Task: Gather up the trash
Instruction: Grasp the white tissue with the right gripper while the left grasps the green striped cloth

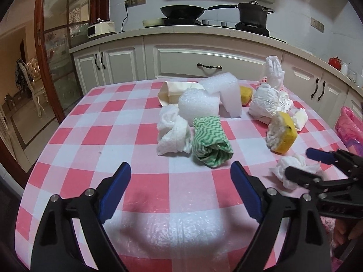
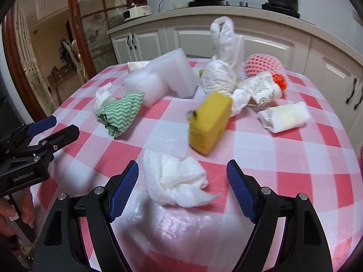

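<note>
1. The table (image 1: 68,136) wore a red-and-white checked cloth, and the trash lay heaped toward its far half
2. The yellow sponge (image 2: 209,122) served as the landmark, tilted up on one edge near the middle of the heap
3. The left gripper (image 1: 181,190) hung over bare cloth on the near side of the sponge, jaws spread wide with nothing between them
4. The right gripper (image 2: 182,190) stood with its jaws apart, not pressing on anything; a crumpled paper towel (image 2: 174,179) lay between its fingers, just nearer than the sponge
5. A green-and-white wavy cloth (image 1: 212,142) sat left of the sponge, touching another crumpled white tissue (image 1: 172,133) further left
6. White foam wrap pieces (image 1: 217,97) stood behind and left of the sponge
7. A knotted white plastic bag (image 2: 221,72) rose just behind the sponge, with a pink foam net (image 2: 263,64) further back and right
8. A small white packet (image 2: 284,116) lay to the sponge's right, apart from it
9. A pink bag (image 1: 349,124) showed past the table's right edge, well right of the sponge
</note>
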Available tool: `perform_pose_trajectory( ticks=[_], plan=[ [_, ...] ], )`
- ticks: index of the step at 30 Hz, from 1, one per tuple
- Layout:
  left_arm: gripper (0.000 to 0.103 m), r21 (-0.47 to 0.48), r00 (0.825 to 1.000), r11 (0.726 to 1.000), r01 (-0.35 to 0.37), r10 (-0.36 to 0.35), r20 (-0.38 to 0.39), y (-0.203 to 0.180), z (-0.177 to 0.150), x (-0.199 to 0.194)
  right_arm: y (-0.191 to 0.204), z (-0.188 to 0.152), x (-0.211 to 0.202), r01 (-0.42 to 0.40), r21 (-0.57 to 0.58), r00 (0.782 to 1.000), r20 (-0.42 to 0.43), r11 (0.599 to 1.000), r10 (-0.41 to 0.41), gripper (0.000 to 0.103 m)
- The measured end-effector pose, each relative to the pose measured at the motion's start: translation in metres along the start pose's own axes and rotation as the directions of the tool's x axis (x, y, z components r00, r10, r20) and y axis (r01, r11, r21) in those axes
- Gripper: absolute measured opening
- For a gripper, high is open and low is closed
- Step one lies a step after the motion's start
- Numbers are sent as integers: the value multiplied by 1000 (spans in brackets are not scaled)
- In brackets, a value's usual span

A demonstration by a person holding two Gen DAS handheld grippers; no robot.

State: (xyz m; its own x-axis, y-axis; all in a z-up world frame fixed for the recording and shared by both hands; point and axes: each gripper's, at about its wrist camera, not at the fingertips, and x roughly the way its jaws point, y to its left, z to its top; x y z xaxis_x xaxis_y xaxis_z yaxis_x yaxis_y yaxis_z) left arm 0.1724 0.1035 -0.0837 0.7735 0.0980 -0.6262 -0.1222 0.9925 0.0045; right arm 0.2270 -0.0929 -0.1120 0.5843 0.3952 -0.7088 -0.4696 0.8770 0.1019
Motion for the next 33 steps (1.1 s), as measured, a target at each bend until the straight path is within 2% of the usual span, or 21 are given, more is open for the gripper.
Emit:
perform_pose_trajectory(
  ticks=[2, 4, 7, 13, 17, 21, 22, 23, 24, 25, 26, 29, 33],
  plan=[
    [86, 12, 1000, 1000, 4, -4, -2, -4, 2, 2, -1, 0, 6, -3, 2, 1000, -24, 1000, 3, 62],
    [84, 22, 1000, 1000, 10, -10, -6, -8, 4, 5, -2, 0, 8, -12, 3, 999, -35, 1000, 12, 43],
    [80, 29, 999, 999, 31, -31, -18, -15, 9, 12, -5, -1, 3, -5, -13, 1000, -22, 1000, 5, 32],
    [70, 61, 998, 997, 57, -55, -34, -36, 24, 30, -25, -1, -17, -4, 28, 1000, 26, 1000, 4, 31],
    [57, 92, 998, 995, 31, -26, -65, -50, 36, 53, -40, -3, -25, -3, 68, 999, 36, 998, 1, 31],
    [49, 122, 994, 992, -13, 26, -106, -59, 39, 74, -48, -4, -30, 2, 91, 999, 48, 996, -6, 31],
    [41, 127, 993, 992, -7, 23, -120, -59, 38, 77, -50, -5, -31, 2, 96, 999, 49, 995, -7, 31],
    [40, 132, 991, 991, -8, 25, -128, -61, 38, 80, -52, -6, -33, 4, 101, 999, 51, 995, -9, 31],
    [37, 142, 992, 990, -13, 30, -119, -63, 36, 79, -54, -7, -33, 5, 107, 999, 53, 994, -11, 31],
    [28, 154, 993, 988, -6, 23, -113, -64, 35, 77, -56, -8, -35, 6, 112, 999, 53, 994, -12, 31],
    [24, 163, 995, 987, 3, 14, -103, -65, 33, 73, -58, -9, -35, 6, 117, 998, 54, 993, -13, 31],
    [19, 148, 996, 988, 38, -25, -85, -63, 28, 63, -61, -12, -37, 6, 127, 998, 54, 992, -13, 31],
    [19, 135, 997, 988, 75, -72, -32, -64, 20, 38, -61, -16, -43, 3, 133, 998, 64, 991, -11, 31]
  ],
)
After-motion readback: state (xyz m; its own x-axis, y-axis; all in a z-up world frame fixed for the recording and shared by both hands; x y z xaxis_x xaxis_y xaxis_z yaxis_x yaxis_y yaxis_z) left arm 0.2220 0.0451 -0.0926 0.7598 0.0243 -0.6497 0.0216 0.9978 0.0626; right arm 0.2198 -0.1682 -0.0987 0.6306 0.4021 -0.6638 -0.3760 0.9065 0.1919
